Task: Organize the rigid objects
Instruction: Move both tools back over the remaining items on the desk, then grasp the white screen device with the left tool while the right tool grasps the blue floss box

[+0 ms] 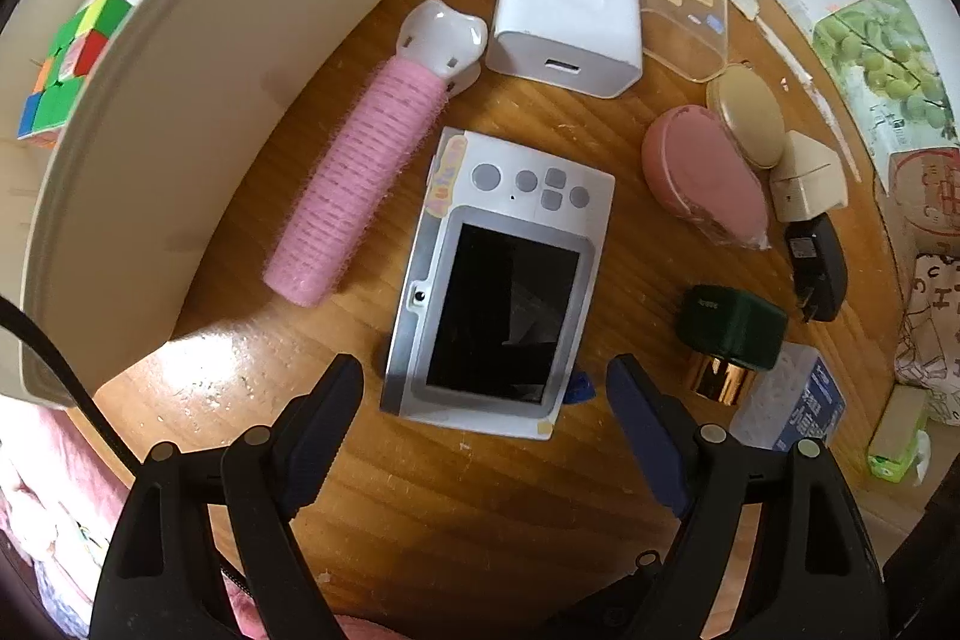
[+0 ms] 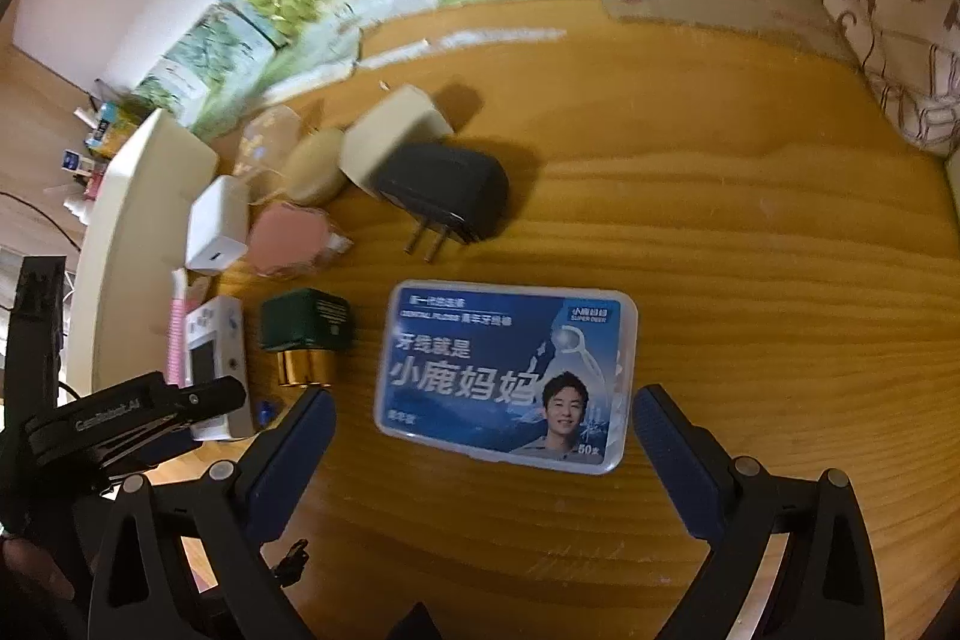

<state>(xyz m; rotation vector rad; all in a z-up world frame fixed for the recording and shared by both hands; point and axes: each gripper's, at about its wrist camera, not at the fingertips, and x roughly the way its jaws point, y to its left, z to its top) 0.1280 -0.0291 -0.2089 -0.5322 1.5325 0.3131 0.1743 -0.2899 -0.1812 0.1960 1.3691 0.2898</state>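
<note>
My left tongs (image 1: pixel 485 388) gape before the toy camera (image 1: pixel 498 280); my right tongs (image 2: pixel 483 421) gape around the floss box (image 2: pixel 504 376). I should square each across its narrow sides; then close gently.

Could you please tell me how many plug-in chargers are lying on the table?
3: a white charger beside the pink hair roller, a cream charger farther right, and a black charger touching it. Others may be hidden.

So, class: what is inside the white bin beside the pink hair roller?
Inside the white bin, only a multicoloured puzzle cube shows near its wall. The bin's wall hides the rest of the interior.
</note>
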